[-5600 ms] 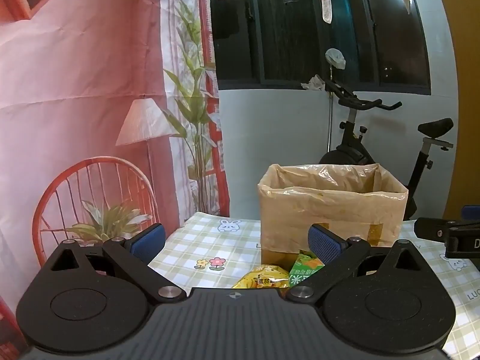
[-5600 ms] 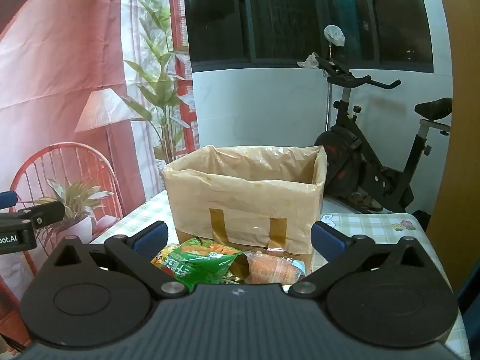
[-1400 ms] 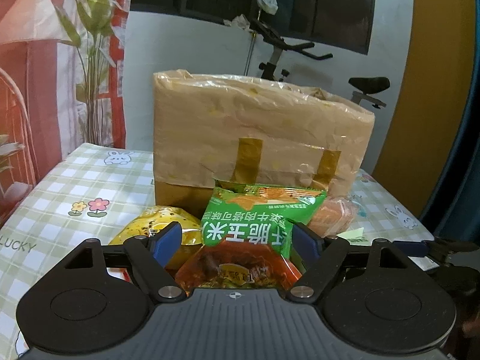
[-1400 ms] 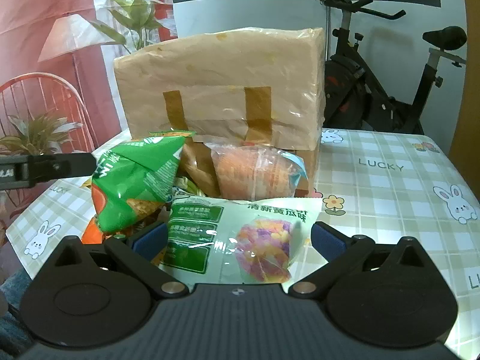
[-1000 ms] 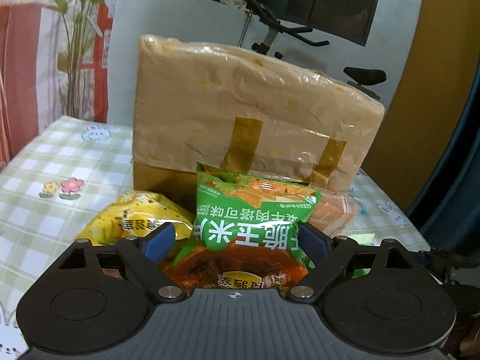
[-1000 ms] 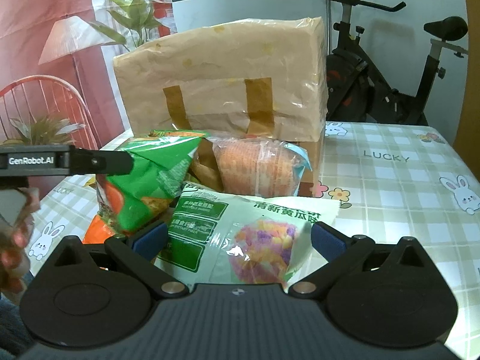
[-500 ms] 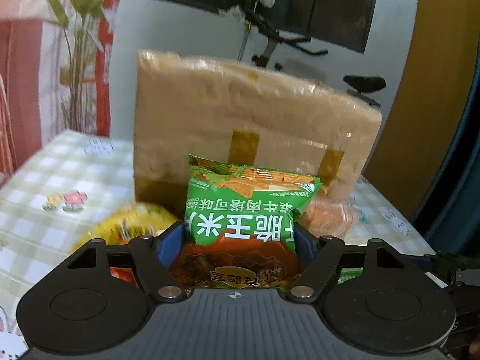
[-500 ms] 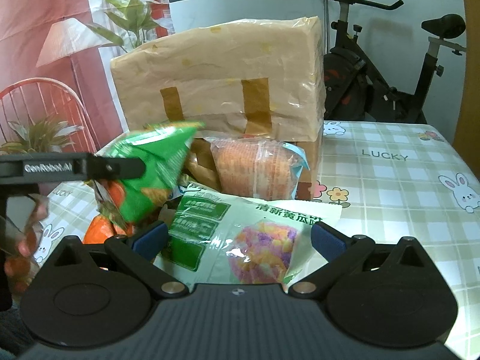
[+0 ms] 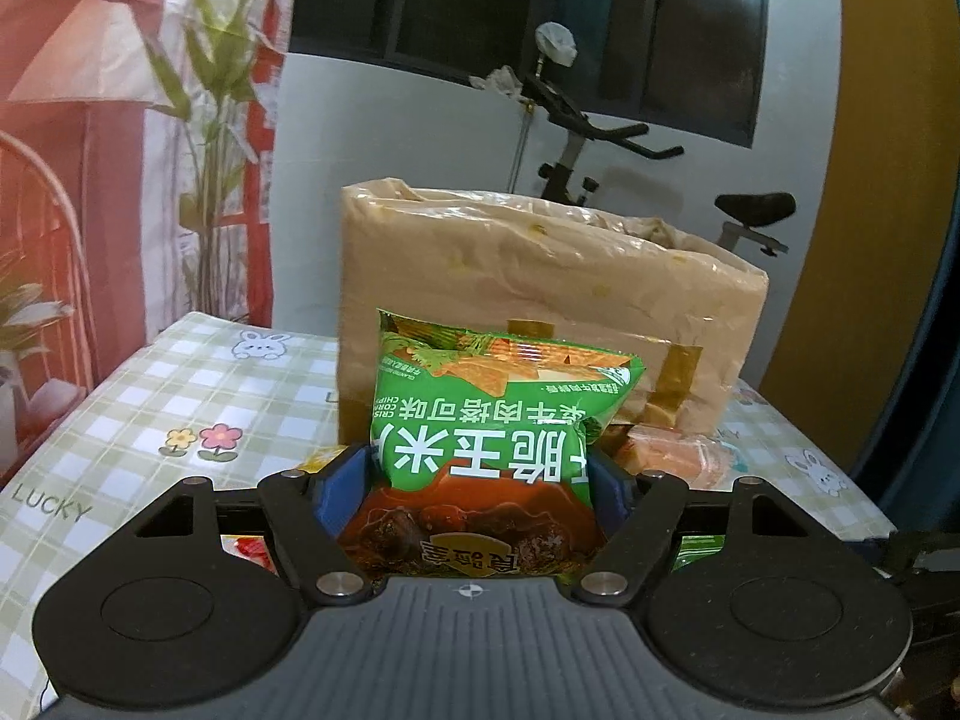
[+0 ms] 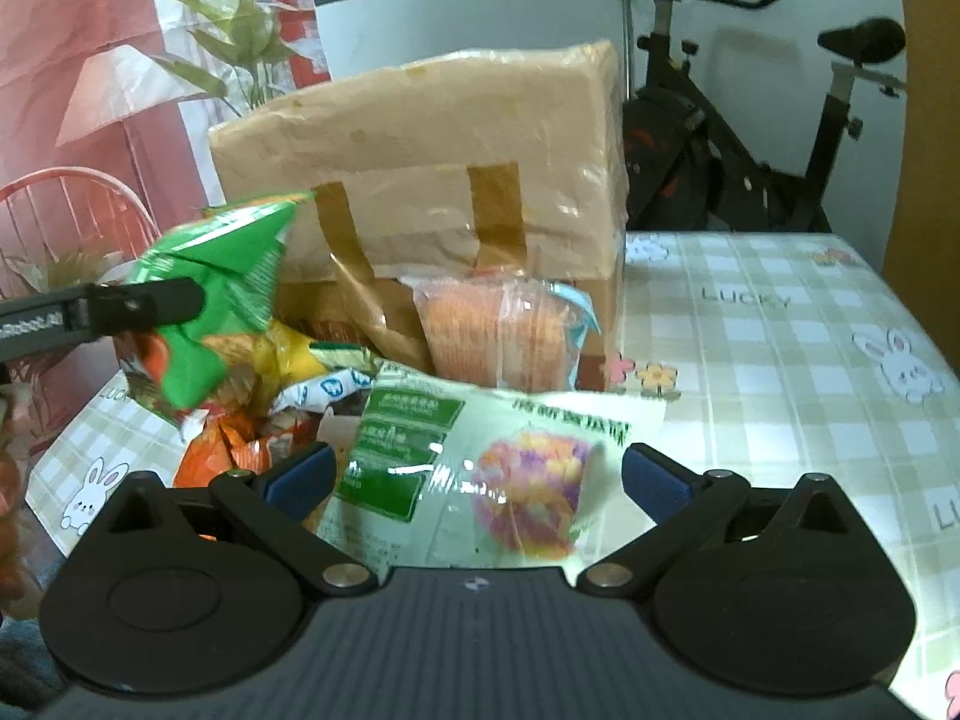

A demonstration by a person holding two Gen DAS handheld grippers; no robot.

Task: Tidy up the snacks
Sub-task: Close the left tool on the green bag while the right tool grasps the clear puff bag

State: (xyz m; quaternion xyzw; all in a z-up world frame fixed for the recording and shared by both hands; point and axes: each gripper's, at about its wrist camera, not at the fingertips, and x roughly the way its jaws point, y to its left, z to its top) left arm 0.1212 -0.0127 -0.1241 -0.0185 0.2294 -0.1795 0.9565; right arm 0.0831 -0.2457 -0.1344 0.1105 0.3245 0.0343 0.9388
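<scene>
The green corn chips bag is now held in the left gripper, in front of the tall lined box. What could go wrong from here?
1. The left gripper pinches the green corn chips bag only near its lower part; the puffed bag may slip or get crushed.
2. The plastic-lined cardboard box stands tall, so the bag could catch its rim.
3. The right gripper is open over the pale green snack bag, close by; the two grippers could collide.

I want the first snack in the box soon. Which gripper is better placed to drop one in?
Left. The left gripper is shut on the green chip bag, lifted before the lined cardboard box. The right gripper is open, holding nothing, over the pale green packet lying on the table.
</scene>
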